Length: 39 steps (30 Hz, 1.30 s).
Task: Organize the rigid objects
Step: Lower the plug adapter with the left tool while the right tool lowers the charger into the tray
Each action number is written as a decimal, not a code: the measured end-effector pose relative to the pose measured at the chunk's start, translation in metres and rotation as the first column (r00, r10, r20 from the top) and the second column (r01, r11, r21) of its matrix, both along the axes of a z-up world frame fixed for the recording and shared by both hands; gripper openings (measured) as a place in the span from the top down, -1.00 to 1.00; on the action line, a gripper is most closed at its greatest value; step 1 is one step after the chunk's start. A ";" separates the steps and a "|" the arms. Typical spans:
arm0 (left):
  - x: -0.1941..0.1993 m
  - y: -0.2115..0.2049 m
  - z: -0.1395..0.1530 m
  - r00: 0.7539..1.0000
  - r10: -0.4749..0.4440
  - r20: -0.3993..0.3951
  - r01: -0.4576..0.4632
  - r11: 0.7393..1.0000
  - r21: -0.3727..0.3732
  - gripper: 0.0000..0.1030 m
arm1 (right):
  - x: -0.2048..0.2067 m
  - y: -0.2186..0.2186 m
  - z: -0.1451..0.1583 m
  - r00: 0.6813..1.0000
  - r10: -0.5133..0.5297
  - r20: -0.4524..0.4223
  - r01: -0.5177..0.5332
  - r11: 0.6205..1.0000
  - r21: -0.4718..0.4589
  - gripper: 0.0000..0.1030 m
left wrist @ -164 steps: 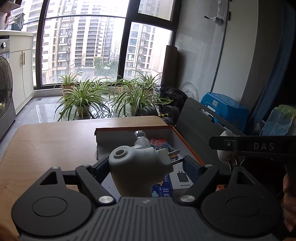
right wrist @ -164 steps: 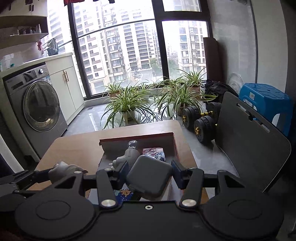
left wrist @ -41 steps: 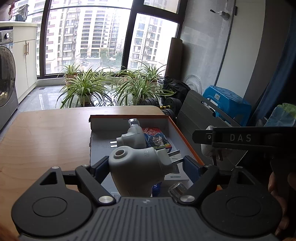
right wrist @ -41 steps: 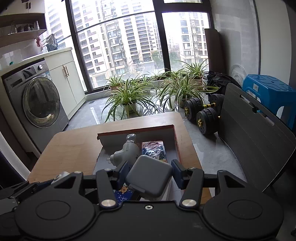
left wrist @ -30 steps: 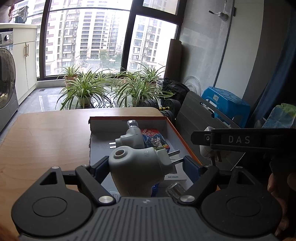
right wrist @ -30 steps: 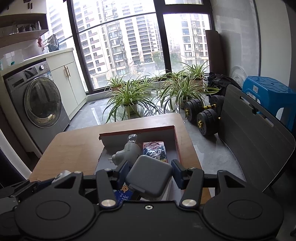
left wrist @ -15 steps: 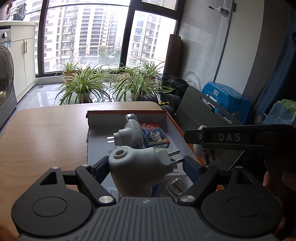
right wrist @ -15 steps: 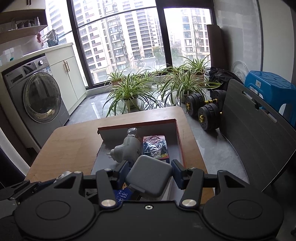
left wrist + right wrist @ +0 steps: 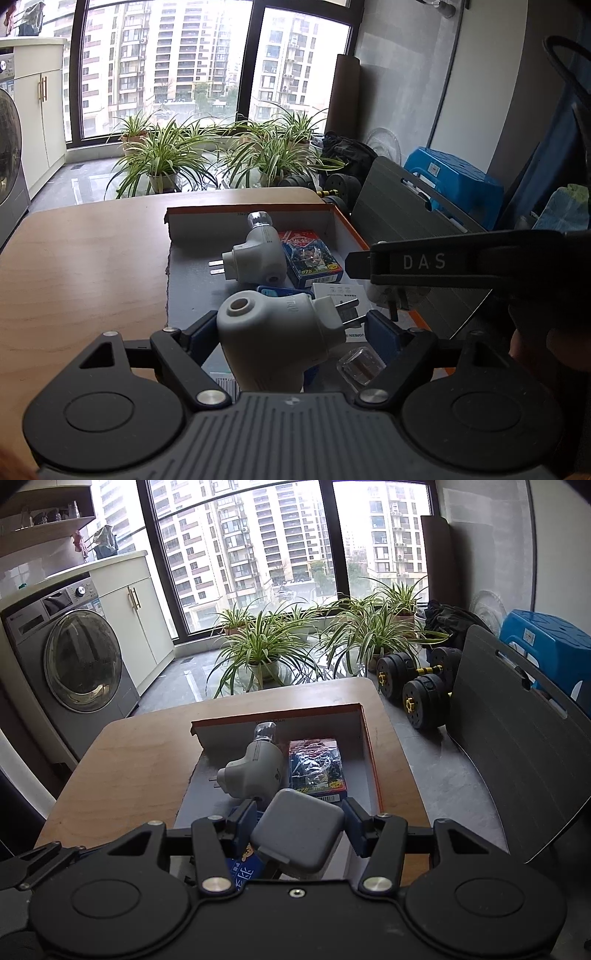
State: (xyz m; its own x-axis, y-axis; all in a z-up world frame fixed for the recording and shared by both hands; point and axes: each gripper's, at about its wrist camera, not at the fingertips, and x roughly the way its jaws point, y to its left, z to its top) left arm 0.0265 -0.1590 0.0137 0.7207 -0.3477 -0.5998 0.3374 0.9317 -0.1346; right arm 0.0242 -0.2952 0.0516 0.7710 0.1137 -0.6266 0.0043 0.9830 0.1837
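Left view: the left gripper [image 9: 291,328] is clamping a grey plug [image 9: 273,336], prongs pointing right, above the near end of the box [image 9: 343,229]; a clear cap [image 9: 360,365] is lying below, seen only here.
Right view: the right gripper [image 9: 299,821] is pinching a grey charger [image 9: 295,834] over the same box; the washer [image 9: 74,657] and dumbbells [image 9: 417,686] are showing only here.
Count: two grey plugs, one held, one plug in box [image 9: 255,258]; one charger; one card pack [image 9: 310,258] lying beside that plug.
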 end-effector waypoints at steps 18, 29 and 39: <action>0.010 -0.010 -0.010 1.000 -0.021 -0.017 0.021 1.000 0.017 -0.67 | 0.028 0.002 -0.009 0.999 0.024 -0.026 -0.024 1.000 -0.011 -0.21; 0.021 -0.023 -0.014 0.999 -0.047 -0.006 0.047 0.999 0.012 -0.67 | 0.040 -0.004 -0.003 1.000 0.000 0.013 0.001 0.999 -0.032 -0.52; 0.014 -0.021 -0.014 0.999 -0.045 0.001 0.045 0.999 -0.011 -0.76 | -0.001 -0.022 0.013 0.995 -0.079 0.064 0.080 0.997 -0.017 -0.56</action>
State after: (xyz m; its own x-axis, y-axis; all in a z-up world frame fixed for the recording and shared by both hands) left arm 0.0408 -0.1804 0.0001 0.7048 -0.3865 -0.5949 0.3794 0.9139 -0.1443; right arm 0.0234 -0.3174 0.0642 0.8155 0.0387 -0.5774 0.0717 0.9833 0.1672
